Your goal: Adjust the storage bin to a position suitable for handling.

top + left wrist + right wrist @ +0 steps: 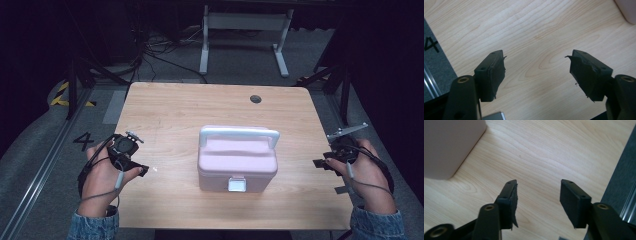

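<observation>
From the high view, a pale pink plastic box with a white carrying handle and a white front latch (237, 160) sits closed near the middle of the light wooden table (170, 110), well apart from both hands. The left gripper (143, 170) hovers at the table's left edge, the right gripper (318, 163) at its right edge, each pointing inward toward the box with bare wood between. This view alone shows the round dark hole in the tabletop (255, 99) beyond the box, the white metal frame of another table (244, 30) on the grey floor behind, tangled black cables (155, 50) and a painted number 4 on the floor (83, 140). The left gripper view looks down along the left gripper (535, 63): its black jaws stand wide apart with nothing between them, over wood grain, and a corner of the pink box (627, 10) peeks in at the upper right, with the floor number (431, 44) at the left edge. The right gripper view shows the right gripper (537, 187) likewise spread wide and empty above the table, with the box's rounded side (449, 145) at the upper left, near but not touching.
</observation>
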Demonstrator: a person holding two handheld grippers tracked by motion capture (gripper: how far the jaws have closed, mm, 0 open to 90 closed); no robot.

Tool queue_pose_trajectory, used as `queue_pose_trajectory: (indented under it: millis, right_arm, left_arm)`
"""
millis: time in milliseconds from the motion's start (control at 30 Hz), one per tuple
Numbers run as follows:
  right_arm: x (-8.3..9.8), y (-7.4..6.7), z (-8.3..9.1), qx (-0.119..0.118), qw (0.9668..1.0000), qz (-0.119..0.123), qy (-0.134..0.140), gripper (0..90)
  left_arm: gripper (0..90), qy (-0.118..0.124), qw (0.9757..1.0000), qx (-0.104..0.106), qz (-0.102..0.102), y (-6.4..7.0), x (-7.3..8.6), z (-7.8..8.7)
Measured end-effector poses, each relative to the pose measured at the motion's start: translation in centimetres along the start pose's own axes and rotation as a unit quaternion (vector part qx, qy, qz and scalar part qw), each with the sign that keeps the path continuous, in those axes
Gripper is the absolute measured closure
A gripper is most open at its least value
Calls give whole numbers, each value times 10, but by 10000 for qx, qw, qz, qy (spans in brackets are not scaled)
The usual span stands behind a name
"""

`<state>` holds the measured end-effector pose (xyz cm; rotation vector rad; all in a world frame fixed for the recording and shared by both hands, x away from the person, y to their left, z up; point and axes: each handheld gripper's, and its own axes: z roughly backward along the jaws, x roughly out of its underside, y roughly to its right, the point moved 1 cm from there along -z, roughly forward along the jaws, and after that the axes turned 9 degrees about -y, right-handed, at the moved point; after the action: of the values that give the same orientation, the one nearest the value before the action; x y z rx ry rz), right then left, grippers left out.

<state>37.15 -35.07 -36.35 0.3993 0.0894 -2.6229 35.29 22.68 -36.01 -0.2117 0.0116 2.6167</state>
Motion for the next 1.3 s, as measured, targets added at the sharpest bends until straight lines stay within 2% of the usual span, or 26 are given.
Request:
queue_pose_trajectory:
  millis: [67,100,167,200,233,300,333,367,433,500,567,667,800,867,933,967,1100,1167,1233,1300]
  right_arm:
    - [0,0,0,-30,10000,-69,-39,456]
    - [0,1,0,-64,9999,-81,-132,453]
    - [-1,1,0,-23,9998,161,-142,400]
    - [-2,0,0,125,9994,309,-7,367]
    - [-2,0,1,216,9991,347,105,360]
    - [-2,-1,3,291,9983,426,266,292]
    - [-2,-1,4,279,9981,455,317,279]
    - [-1,-2,4,243,9973,594,369,284]
    - [0,-4,3,209,9960,803,324,321]
    - [0,-5,3,136,9958,874,255,378]
    - [1,-5,2,-70,9964,830,135,405]
    - [2,-4,1,-154,9966,772,227,450]
    - [5,-2,4,-143,9962,764,387,498]
    - [7,-1,4,-163,9955,786,494,504]
    - [9,0,4,-271,9948,769,604,504]
    - [10,0,4,-298,9946,758,648,503]
    - [14,2,4,-342,9937,773,739,487]
    - [16,2,4,-371,9935,751,774,456]
    - [17,1,4,-441,9935,661,821,452]
    - [19,0,4,-447,9934,674,809,452]
  left_arm:
    - [288,-17,10000,-1,35,-1,-1,0]
    - [310,-19,10000,-46,-17,-1,-1,0]
    - [351,-12,10000,68,-67,-1,-2,1]
    - [390,24,9999,144,-88,-1,-2,3]
    - [434,41,9997,220,-30,0,-2,3]
    - [482,126,9995,300,-48,1,-3,5]
    - [505,178,9991,351,-134,0,-3,7]
    - [548,268,9987,412,-153,0,-4,8]
    - [573,508,9975,458,-179,-1,-4,13]
    - [576,617,9967,510,-165,-1,-4,17]
    - [565,649,9966,456,-215,-3,-4,19]
    - [548,596,9967,486,-256,-3,-4,20]
    - [510,756,9952,517,-343,2,-7,26]
    - [495,916,9929,608,-465,8,-10,31]
    - [482,1144,9882,741,-703,15,-16,36]
    - [477,1252,9863,739,-786,18,-18,39]
    - [471,1462,9808,824,-991,29,-30,46]
    - [480,1589,9762,936,-1139,34,-35,49]
    - [486,1697,9726,1013,-1223,38,-41,52]
    - [485,1825,9693,1010,-1300,43,-47,54]
